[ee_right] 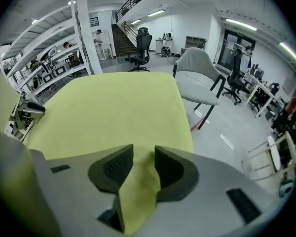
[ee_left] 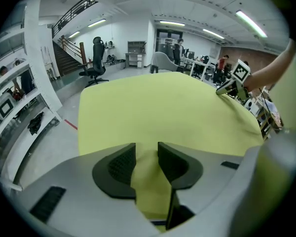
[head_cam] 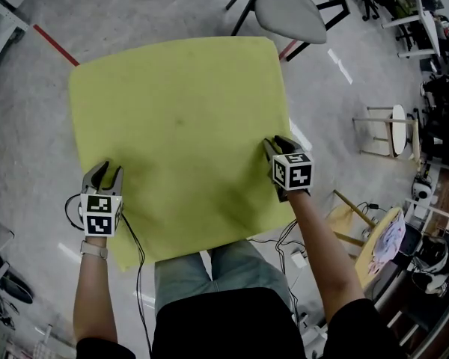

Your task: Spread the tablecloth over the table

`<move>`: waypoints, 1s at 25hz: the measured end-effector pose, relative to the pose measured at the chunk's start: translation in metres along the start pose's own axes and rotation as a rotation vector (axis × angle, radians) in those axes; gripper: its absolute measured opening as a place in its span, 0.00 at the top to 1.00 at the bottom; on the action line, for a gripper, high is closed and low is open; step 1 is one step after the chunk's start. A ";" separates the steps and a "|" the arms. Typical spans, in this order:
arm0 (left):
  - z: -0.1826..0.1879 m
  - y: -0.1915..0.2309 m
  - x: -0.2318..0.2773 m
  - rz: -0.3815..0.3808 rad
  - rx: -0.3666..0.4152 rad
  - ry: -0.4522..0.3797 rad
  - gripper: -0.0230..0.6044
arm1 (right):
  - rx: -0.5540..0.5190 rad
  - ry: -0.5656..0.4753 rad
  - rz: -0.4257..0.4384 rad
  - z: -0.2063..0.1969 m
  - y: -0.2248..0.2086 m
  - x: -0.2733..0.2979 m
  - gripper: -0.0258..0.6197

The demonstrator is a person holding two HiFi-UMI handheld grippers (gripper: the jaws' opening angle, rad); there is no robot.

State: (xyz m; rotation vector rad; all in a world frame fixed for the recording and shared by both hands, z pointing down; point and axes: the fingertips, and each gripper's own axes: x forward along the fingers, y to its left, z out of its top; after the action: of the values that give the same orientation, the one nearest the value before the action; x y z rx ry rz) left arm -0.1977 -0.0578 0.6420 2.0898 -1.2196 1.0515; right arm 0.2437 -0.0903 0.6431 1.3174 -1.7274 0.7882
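Head view, nearest first: the person's blue-jeaned legs [head_cam: 232,264] are standing right against the near edge of the yellow-green fabric tablecloth [head_cam: 179,118]. A black cable [head_cam: 138,275] is hanging down beside the left forearm.

Left claw [head_cam: 103,170] is gripping the cloth just inside its near left edge. Left gripper view is showing a raised fold of the fabric clenched between the two dark pads [ee_left: 119,166].

Right claw [head_cam: 274,143] is gripping the cloth at its right edge, a little farther out than the left one. Right gripper view is showing the same kind of pinched fold clamped between its own pads.

Tablecloth is lying spread out nearly flat and is covering the surface so fully that none of it is showing. Near edge is hanging over on the person's side, with the near left corner drooping lowest. Faint creases are running across the middle. Far edge is lying fairly straight, with both far corners rounded.

Beyond the far right corner, a grey shell chair with black legs [head_cam: 288,12] is standing on the grey floor [head_cam: 30,111]. It is sitting close to the cloth; whether it is touching, cannot tell. A red tape strip [head_cam: 56,45] is running along the floor off the far left corner.
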 end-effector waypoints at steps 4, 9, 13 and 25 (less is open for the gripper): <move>-0.022 -0.014 -0.010 0.027 -0.047 -0.003 0.73 | 0.027 0.002 0.006 -0.034 0.002 -0.014 0.76; -0.050 -0.026 -0.028 0.064 -0.088 -0.005 0.73 | 0.022 0.005 0.024 -0.065 0.005 -0.029 0.76; -0.076 -0.040 -0.046 0.086 -0.115 0.013 0.73 | -0.002 -0.003 0.042 -0.084 0.006 -0.039 0.76; -0.150 -0.090 -0.088 0.139 -0.185 0.004 0.74 | -0.024 -0.028 0.056 -0.145 0.007 -0.067 0.76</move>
State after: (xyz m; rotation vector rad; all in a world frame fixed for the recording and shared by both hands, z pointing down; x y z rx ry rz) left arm -0.2008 0.1379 0.6539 1.8846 -1.4207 0.9625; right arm 0.2781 0.0651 0.6538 1.2738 -1.7971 0.7815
